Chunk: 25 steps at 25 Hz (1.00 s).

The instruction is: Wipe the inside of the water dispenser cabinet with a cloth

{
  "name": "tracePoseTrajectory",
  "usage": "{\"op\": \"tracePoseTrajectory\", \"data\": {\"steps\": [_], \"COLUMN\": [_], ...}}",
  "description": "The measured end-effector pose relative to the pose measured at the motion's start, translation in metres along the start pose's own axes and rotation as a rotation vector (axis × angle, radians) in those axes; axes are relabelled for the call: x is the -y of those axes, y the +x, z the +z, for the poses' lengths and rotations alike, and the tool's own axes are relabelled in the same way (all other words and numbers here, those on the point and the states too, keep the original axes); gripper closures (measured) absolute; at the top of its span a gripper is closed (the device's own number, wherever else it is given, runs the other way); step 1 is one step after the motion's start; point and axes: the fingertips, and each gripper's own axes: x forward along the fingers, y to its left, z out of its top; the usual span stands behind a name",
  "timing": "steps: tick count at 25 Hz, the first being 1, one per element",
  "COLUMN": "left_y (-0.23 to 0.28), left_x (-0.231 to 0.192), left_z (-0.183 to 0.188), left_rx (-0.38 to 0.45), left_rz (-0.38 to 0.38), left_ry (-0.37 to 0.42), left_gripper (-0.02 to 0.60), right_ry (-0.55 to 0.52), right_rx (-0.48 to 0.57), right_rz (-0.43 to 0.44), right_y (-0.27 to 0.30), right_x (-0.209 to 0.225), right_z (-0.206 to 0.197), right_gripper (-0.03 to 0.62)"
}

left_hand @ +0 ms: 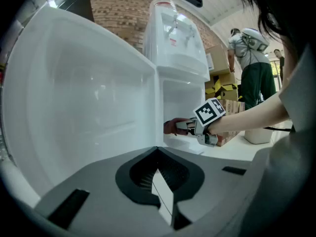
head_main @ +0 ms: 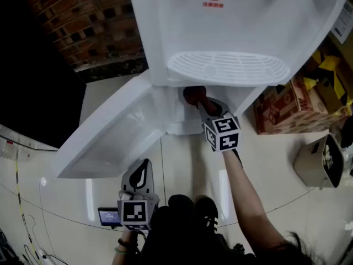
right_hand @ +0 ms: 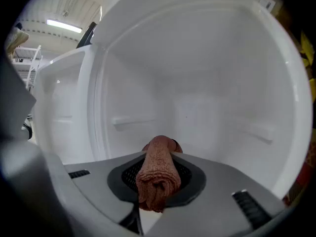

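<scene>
Pinching the cloth (right_hand: 158,174) between its jaws, the right hand-held gripper (right_hand: 160,154) sits inside the cabinet (right_hand: 212,83).

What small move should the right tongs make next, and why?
Probably push the cloth forward onto the back wall and start wiping: the right tongs are shut on the rolled cloth, inside the open cabinet, its tip apparently short of the wall.

Head view: I look steeply down over the water dispenser (head_main: 220,32), open door (head_main: 110,137) at left.
Left gripper view: set back and low, facing door and cabinet (left_hand: 182,98) front; shares the right gripper (left_hand: 178,126) with my head view.
Right gripper view: close in, facing the cabinet's back wall (cloth (right_hand: 158,174) fills my foreground).
</scene>
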Motion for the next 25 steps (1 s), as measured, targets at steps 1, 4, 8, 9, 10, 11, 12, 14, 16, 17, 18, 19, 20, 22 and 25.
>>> {"op": "tracePoseTrajectory", "data": {"steps": [1, 4, 8, 9, 10, 11, 12, 14, 16, 17, 18, 19, 20, 22, 25], "left_y": [0.002, 0.008, 0.019, 0.022, 0.024, 0.027, 0.03, 0.032, 0.032, 0.032, 0.032, 0.031, 0.03, 0.028, 0.024], "left_x": [-0.002, -0.004, 0.002, 0.004, 0.006, 0.008, 0.01, 0.011, 0.013, 0.013, 0.014, 0.014, 0.014, 0.015, 0.012], "left_z": [-0.002, -0.009, -0.013, -0.012, -0.011, -0.011, -0.011, -0.015, -0.013, -0.012, -0.011, -0.011, -0.011, -0.011, -0.013], "left_rx": [0.001, -0.007, -0.017, -0.018, -0.019, -0.021, -0.022, -0.027, -0.029, -0.028, -0.028, -0.027, -0.027, -0.027, -0.023], "left_rz": [0.002, -0.005, -0.034, -0.037, -0.04, -0.045, -0.052, -0.062, -0.057, -0.054, -0.053, -0.053, -0.052, -0.051, -0.056], "left_ry": [-0.004, -0.01, 0.015, 0.011, 0.004, 0.004, 0.009, 0.021, 0.004, -0.002, -0.003, -0.002, -0.003, -0.001, 0.02], "left_gripper": [0.58, 0.58, 0.58, 0.58, 0.58, 0.58, 0.58, 0.58, 0.58, 0.58, 0.58, 0.58, 0.58, 0.58, 0.58], "right_ry": [-0.015, -0.028, 0.02, 0.026, 0.028, 0.026, 0.023, 0.03, 0.071, 0.094, 0.109, 0.113, 0.113, 0.117, 0.144], "right_rx": [-0.008, -0.034, -0.068, -0.073, -0.078, -0.086, -0.099, -0.14, -0.172, -0.177, -0.177, -0.174, -0.169, -0.157, -0.157], "right_rz": [0.013, 0.045, 0.091, 0.097, 0.095, 0.079, 0.044, -0.086, -0.232, -0.286, -0.326, -0.356, -0.382, -0.437, -0.524], "right_y": [0.008, 0.026, 0.042, 0.045, 0.046, 0.046, 0.045, 0.036, 0.022, 0.014, 0.008, 0.003, -0.001, -0.009, -0.019], "right_x": [-0.003, -0.012, -0.017, -0.016, -0.013, -0.007, 0.002, 0.03, 0.059, 0.069, 0.076, 0.08, 0.082, 0.083, 0.09], "right_z": [0.0, -0.006, -0.022, -0.024, -0.027, -0.029, -0.032, -0.041, -0.05, -0.053, -0.054, -0.053, -0.05, -0.044, -0.045], "right_gripper": [0.517, 0.517, 0.517, 0.517, 0.517, 0.517, 0.517, 0.519, 0.519, 0.519, 0.519, 0.519, 0.519, 0.52, 0.521]}}
